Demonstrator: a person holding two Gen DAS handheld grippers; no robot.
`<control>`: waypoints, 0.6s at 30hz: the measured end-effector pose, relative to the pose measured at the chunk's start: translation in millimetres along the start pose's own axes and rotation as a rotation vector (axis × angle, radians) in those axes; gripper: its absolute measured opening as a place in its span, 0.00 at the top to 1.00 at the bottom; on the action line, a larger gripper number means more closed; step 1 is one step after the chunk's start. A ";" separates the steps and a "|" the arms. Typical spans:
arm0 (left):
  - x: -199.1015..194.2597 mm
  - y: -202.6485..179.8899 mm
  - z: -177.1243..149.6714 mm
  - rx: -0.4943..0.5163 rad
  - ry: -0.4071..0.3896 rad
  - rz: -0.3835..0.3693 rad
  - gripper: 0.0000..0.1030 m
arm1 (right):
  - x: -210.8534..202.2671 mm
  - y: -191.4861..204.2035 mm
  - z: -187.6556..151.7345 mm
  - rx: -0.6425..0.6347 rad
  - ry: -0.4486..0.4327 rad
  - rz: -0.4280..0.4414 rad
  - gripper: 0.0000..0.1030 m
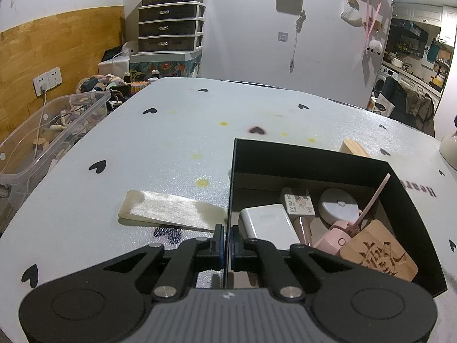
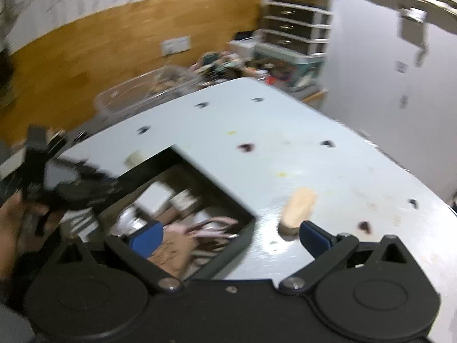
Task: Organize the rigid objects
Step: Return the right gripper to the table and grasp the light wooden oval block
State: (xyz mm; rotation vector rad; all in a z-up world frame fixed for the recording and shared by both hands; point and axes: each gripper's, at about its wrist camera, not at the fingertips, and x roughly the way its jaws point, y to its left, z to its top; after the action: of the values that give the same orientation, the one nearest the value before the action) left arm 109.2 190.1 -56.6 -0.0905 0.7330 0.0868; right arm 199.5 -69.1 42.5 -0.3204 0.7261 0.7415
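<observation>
While tilted downward, right claw [image 2: 228,235] agape.

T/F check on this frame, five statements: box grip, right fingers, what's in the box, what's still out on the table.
1. The left gripper is shut on the near wall of the black box. True.
2. The right gripper is shut on a wooden piece. False: its fingers stand wide apart with nothing held between them.
3. A white power bank lies inside the box. True.
4. The carved wooden coaster lies on the table outside the box. False: it is in the box, beside a pink gadget.
5. A light wooden piece lies on the table outside the box. True.
</observation>
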 end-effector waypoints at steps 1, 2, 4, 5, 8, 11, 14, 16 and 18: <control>0.0 0.0 0.0 0.000 0.000 0.000 0.97 | -0.9 -6.8 0.5 0.022 -0.010 -0.021 0.00; -0.2 0.3 -0.3 -0.001 0.000 0.000 0.97 | 0.1 -13.1 0.8 0.042 -0.015 -0.039 0.00; 0.0 -0.1 0.1 -0.001 0.000 0.000 0.97 | 3.3 -29.0 1.6 0.100 -0.026 -0.083 0.00; -0.1 0.2 -0.1 -0.002 0.000 0.000 0.97 | 6.4 -37.8 1.9 0.131 -0.029 -0.100 0.00; 0.3 0.4 -0.3 -0.001 0.000 0.000 0.97 | 21.3 -61.5 -0.3 0.229 -0.037 -0.152 0.00; 0.4 0.1 0.0 0.000 0.001 0.001 0.97 | 42.4 -72.2 -7.5 0.230 -0.038 -0.178 0.00; 0.2 0.4 -0.2 -0.001 0.000 0.002 0.97 | 74.3 -79.4 -15.1 0.205 0.027 -0.178 0.00; 0.3 0.4 -0.2 0.000 0.000 0.003 0.97 | 95.9 -87.0 -18.8 0.225 0.057 -0.150 0.00; 0.1 0.6 0.0 0.001 0.002 0.005 0.97 | 111.6 -93.1 -20.8 0.278 0.075 -0.143 0.00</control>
State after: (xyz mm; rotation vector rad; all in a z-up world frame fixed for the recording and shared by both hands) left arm 109.2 190.7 -56.7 -0.0882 0.7350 0.0912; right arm 312.7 -89.6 -48.8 -0.1454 0.8568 0.4877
